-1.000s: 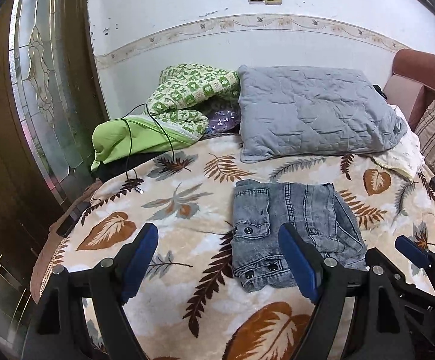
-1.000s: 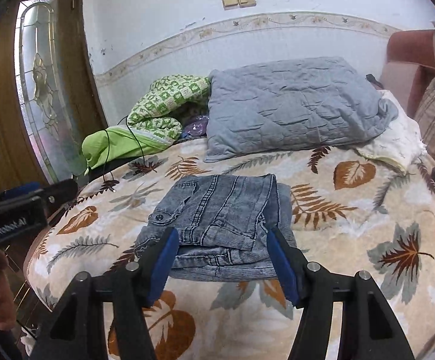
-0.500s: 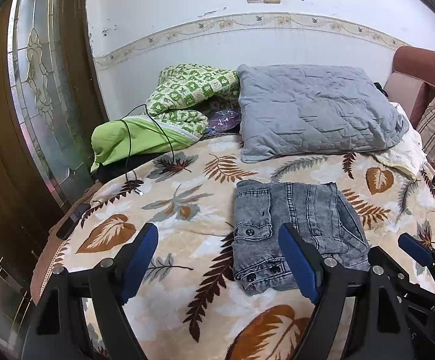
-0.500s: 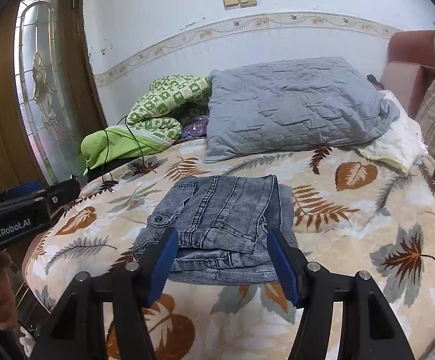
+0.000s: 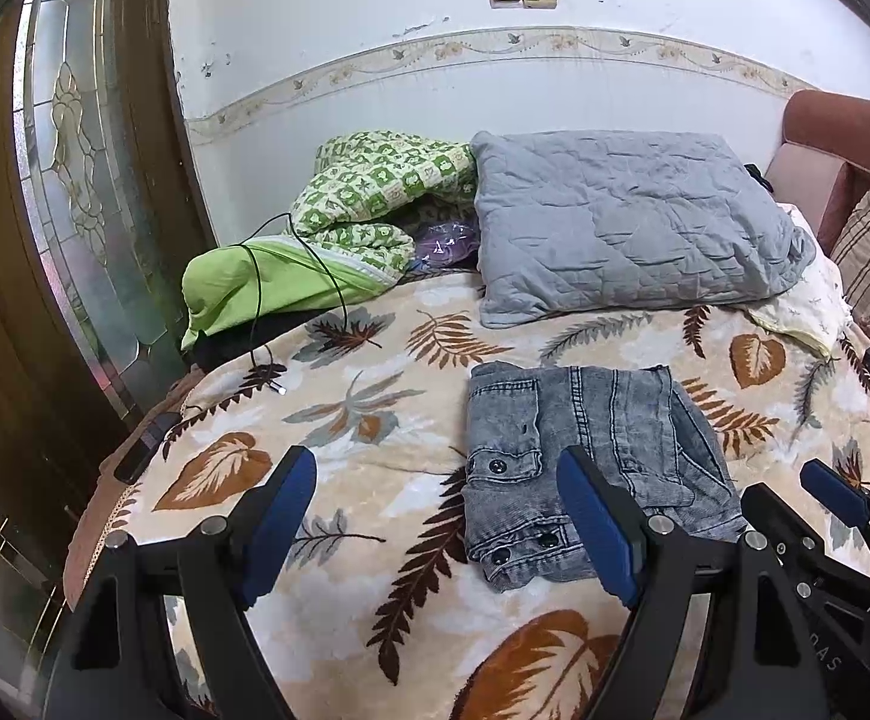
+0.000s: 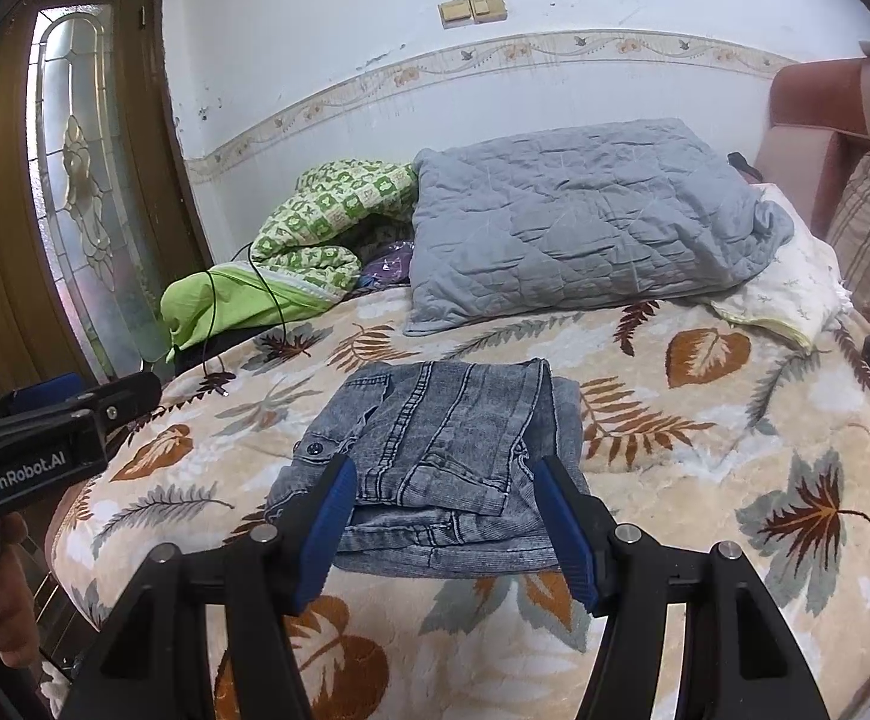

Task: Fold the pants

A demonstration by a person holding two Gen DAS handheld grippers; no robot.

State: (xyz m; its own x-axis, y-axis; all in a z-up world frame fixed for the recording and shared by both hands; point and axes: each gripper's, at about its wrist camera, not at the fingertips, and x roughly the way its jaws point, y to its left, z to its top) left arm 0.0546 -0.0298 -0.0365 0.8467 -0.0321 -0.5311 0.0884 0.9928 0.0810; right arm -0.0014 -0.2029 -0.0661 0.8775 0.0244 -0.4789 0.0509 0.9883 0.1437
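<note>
We see the folded grey washed-denim pants [image 6: 435, 456] lying on the leaf-patterned fleece blanket [image 6: 705, 480], just before the grey quilted pillow [image 6: 579, 222]; our right gripper [image 6: 441, 516] hides their near edge; long axis unclear; both our grippers, left gripper [image 5: 435, 516] included, gape empty.

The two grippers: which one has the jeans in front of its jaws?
The right gripper; folded jeans lie centred ahead. The left gripper faces bare blanket.
</note>
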